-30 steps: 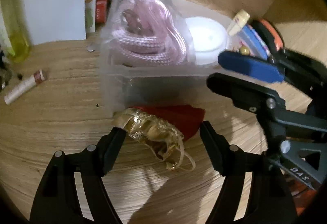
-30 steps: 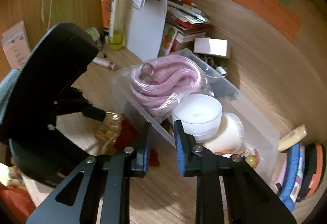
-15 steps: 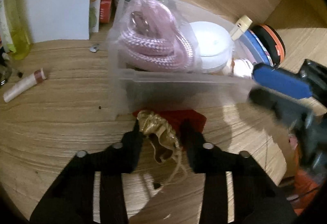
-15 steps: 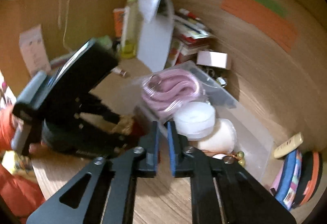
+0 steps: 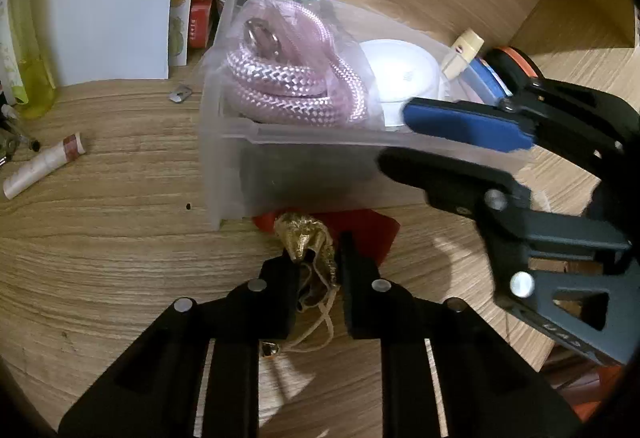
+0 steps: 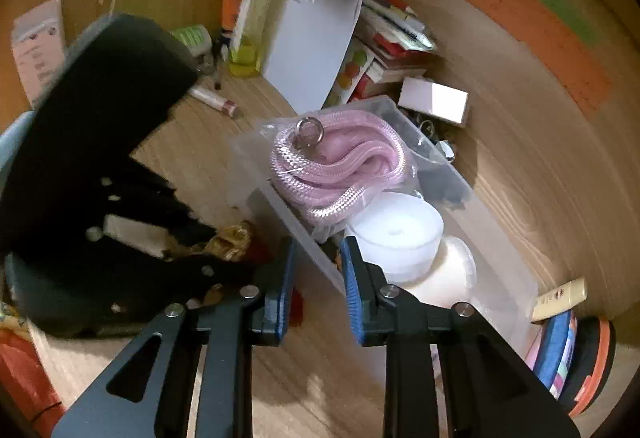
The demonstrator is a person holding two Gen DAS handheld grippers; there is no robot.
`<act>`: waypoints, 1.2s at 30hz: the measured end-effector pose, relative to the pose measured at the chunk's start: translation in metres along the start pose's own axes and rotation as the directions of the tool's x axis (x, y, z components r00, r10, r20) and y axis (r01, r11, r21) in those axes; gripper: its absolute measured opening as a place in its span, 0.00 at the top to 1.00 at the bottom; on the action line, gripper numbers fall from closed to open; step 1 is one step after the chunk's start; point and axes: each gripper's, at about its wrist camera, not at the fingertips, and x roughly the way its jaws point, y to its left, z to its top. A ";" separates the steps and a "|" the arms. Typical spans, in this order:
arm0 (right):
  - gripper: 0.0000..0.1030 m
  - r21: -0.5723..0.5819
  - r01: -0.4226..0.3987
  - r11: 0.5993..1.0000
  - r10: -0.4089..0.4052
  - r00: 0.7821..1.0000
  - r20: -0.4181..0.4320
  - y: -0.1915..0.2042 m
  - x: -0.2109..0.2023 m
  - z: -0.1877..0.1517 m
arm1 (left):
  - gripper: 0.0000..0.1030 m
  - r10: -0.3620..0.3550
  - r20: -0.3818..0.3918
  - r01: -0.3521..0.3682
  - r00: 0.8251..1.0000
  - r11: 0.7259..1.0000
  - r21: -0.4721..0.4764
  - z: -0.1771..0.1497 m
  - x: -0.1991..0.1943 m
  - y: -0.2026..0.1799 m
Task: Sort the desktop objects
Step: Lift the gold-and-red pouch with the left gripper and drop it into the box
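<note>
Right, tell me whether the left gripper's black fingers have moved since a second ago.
Yes. The left gripper has shut on the crumpled gold drawstring pouch, its fingers now pinched in front of the clear plastic storage box.

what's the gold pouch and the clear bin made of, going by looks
Gold pouch: looks like thin metallic fabric, shiny and crumpled, with a drawstring trailing; the left gripper pinches it.
Clear bin: frosted translucent plastic, probably; contents show blurred through its rigid wall.

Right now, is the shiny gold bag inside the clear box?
No, the gold bag sits on the desk in front of the clear box, pinched in the left claw.
</note>
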 end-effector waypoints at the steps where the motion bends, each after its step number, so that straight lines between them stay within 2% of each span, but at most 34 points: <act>1: 0.81 0.009 -0.017 1.000 0.017 1.000 -0.001 -0.001 0.002 0.002 | 0.86 0.002 0.003 -0.002 1.000 1.000 0.001 0.000 0.000 0.000; 4: 0.82 0.013 -0.032 0.999 0.032 0.999 0.007 -0.003 0.001 0.002 | 0.90 0.009 0.023 -0.010 1.000 1.000 0.013 -0.002 -0.004 -0.004; 10: 0.82 0.064 -0.055 0.996 0.055 0.998 0.006 -0.008 -0.002 0.002 | 0.91 0.034 0.082 -0.040 0.996 0.997 0.072 -0.007 -0.024 -0.009; 15: 0.81 0.089 -0.069 0.994 0.068 0.998 0.010 -0.010 -0.004 0.001 | 0.91 0.008 0.108 -0.014 0.994 0.998 0.054 -0.013 -0.046 -0.004; 19: 0.80 0.085 -0.067 0.994 0.066 0.998 0.011 -0.007 -0.002 0.000 | 0.91 0.025 0.191 -0.040 0.981 0.996 0.076 -0.016 -0.076 -0.011; 22: 0.79 0.066 -0.012 0.998 0.012 1.000 -0.001 -0.001 -0.003 -0.001 | 0.91 0.031 0.244 -0.056 0.969 0.994 0.097 -0.013 -0.095 -0.019; 25: 0.75 0.058 0.014 0.998 -0.016 1.000 0.020 0.001 -0.013 -0.008 | 0.91 0.023 0.263 -0.053 0.965 0.993 0.108 -0.006 -0.103 -0.025; 28: 0.64 0.059 0.037 0.998 -0.039 0.999 0.032 0.000 -0.024 -0.016 | 0.91 0.013 0.274 -0.047 0.962 0.992 0.115 0.000 -0.104 -0.031; 30: 0.53 0.067 0.056 0.996 -0.059 0.997 0.046 -0.003 -0.030 -0.022 | 0.91 0.001 0.281 -0.037 0.960 0.992 0.122 0.004 -0.105 -0.035; 36: 0.44 0.112 0.111 0.987 -0.119 0.991 0.067 -0.021 -0.047 -0.037 | 0.91 -0.012 0.303 -0.034 0.953 0.988 0.148 0.020 -0.104 -0.050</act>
